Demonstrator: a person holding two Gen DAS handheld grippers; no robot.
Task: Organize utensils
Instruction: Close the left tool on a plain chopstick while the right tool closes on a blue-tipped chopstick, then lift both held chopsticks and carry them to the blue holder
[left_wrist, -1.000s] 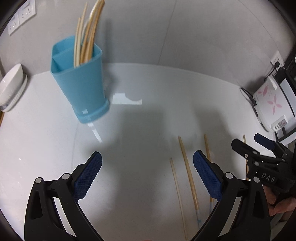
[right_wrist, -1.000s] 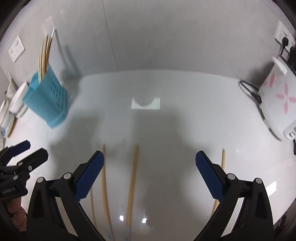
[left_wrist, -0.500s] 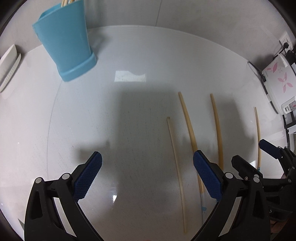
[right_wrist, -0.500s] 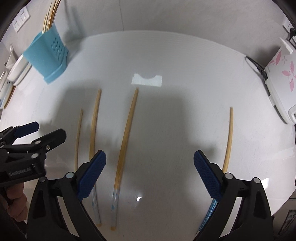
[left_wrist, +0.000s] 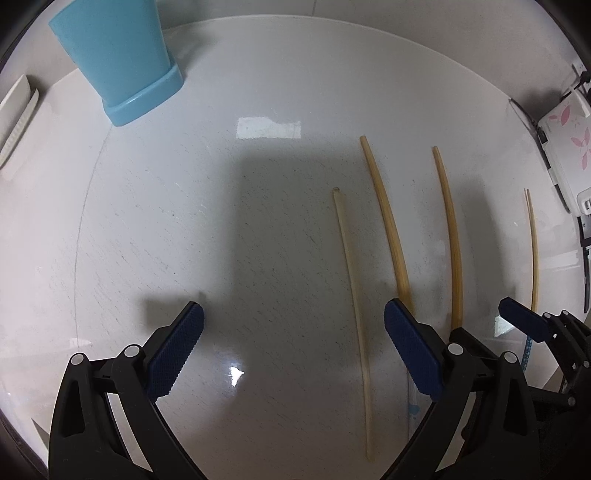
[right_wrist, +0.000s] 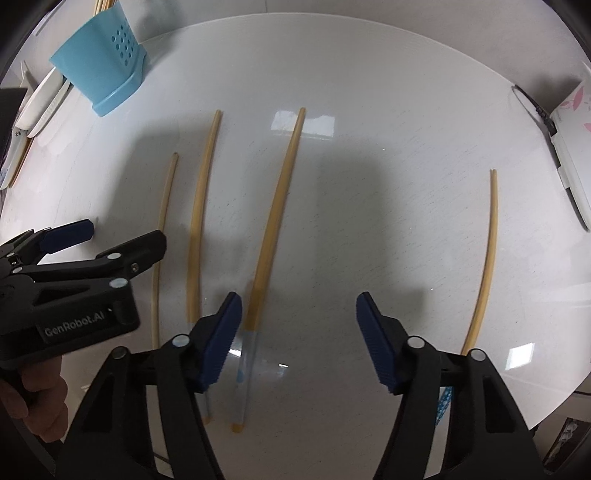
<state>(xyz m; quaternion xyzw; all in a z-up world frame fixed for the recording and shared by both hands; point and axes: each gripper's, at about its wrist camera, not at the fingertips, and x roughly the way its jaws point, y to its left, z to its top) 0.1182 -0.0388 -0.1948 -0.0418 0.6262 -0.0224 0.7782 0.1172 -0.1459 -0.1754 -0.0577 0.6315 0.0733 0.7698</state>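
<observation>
Worktop: the white worktop (right_wrist: 406, 110) carries everything you need, with the loose pieces laid out in the near half, so both tools can come at them from above.
Holder: the blue utensil holder (right_wrist: 99, 66) stands at the far left, well apart from the loose pieces; sticks already poke out of its top, so that looks like the place you are filling.
Chopsticks: four loose chopsticks lie flat, running near to far, roughly side by side and none touching. The long chopstick (right_wrist: 275, 218) sits third from the left; the far-right chopstick (right_wrist: 485, 266) lies well apart from the others.
Left gripper: your left gripper (left_wrist: 291, 354) is spread wide and pinches nothing. The pale chopstick (left_wrist: 352, 295) lies between its fingers, nearer the right one, with bare worktop under the left one.
Right gripper: your right gripper (right_wrist: 299, 339) is half spread and its jaws are closing. The long chopstick's near end runs just inside its left finger, and no pad presses on it yet, as far as the fisheye lets you judge.
Hand pose: both tools point steeply down at the worktop, side by side, with the left one just left of the right.
</observation>
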